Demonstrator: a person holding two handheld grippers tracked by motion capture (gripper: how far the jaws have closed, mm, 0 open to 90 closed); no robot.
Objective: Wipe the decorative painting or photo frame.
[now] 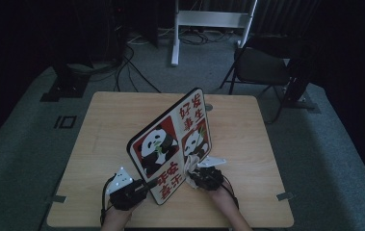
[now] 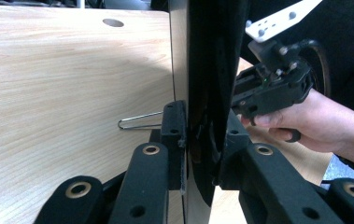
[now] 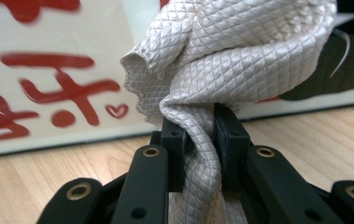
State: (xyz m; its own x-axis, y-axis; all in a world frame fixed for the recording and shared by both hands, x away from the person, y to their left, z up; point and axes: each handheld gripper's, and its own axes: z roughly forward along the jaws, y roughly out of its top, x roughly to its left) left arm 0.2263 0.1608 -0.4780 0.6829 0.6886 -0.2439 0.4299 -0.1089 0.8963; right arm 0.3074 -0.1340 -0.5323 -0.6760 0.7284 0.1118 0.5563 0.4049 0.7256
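Note:
A panda picture board with red characters stands tilted on its edge on the wooden table. My left gripper is shut on the board's lower left edge. In the left gripper view the board shows edge-on, with the jaws of the left gripper pressed on both its faces. My right gripper is shut on a white quilted cloth that lies against the board's lower right face. The right gripper view has the cloth bunched up above the right gripper, with the board just behind.
A thin wire loop juts out behind the board by my left jaw. The tabletop has a round hole near its far edge. On the floor beyond the table are a dark folding chair, a white frame and cables.

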